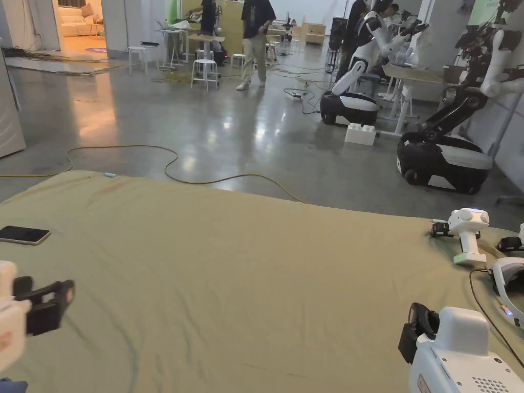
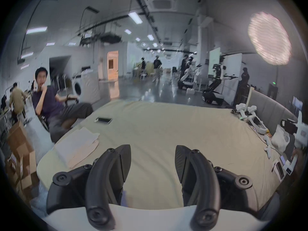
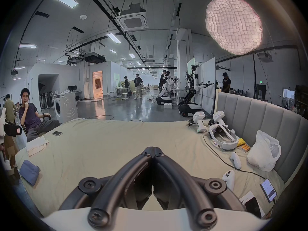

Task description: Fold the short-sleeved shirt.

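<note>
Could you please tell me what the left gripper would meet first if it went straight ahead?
Probably nothing soon: the left gripper, fingers open, points over bare bed sheet; depth is unclear.

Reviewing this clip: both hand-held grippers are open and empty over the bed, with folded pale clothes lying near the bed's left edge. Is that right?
Not quite. The right hand-held gripper is shut, its jaws meeting tip to tip with nothing between them, as the right gripper view shows. The left hand-held gripper is open and empty over the bed, and the folded pale clothes lie near its left edge.
</note>
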### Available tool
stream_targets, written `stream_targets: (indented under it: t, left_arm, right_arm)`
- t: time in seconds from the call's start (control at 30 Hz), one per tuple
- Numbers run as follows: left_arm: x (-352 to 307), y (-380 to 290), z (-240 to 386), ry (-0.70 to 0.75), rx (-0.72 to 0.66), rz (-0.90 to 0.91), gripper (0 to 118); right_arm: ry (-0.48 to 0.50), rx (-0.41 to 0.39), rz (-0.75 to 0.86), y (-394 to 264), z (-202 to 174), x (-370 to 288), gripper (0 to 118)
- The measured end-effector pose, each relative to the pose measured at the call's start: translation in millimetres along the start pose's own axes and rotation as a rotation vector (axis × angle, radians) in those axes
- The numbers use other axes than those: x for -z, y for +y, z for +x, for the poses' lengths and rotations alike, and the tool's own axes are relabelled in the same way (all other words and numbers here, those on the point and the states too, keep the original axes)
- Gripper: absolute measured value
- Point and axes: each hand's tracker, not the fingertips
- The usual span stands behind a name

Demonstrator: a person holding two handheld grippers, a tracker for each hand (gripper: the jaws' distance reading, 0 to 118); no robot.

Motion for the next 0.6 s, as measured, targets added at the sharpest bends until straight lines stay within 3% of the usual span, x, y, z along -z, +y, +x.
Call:
stream_targets:
  t: [0.13, 0.37, 0.6]
  left_arm:
    - [9.9, -7.0, 64.0, -0.014, 0.013, 0.074, 58]
    - [24.7, -11.4, 127.5, -0.044, 0.016, 0.139, 9]
    - [27.9, -12.7, 150.7, -0.034, 0.001, 0.165, 5]
  right_arm:
    - [-0.006, 0.002, 0.017, -1.3, -2.4, -5.7, 0]
    - [-0.037, -0.017, 0.055, -0.7, -6.3, -6.4, 0]
    - [-0.043, -0.029, 0.066, -2.3, -13.4, -1.0, 0]
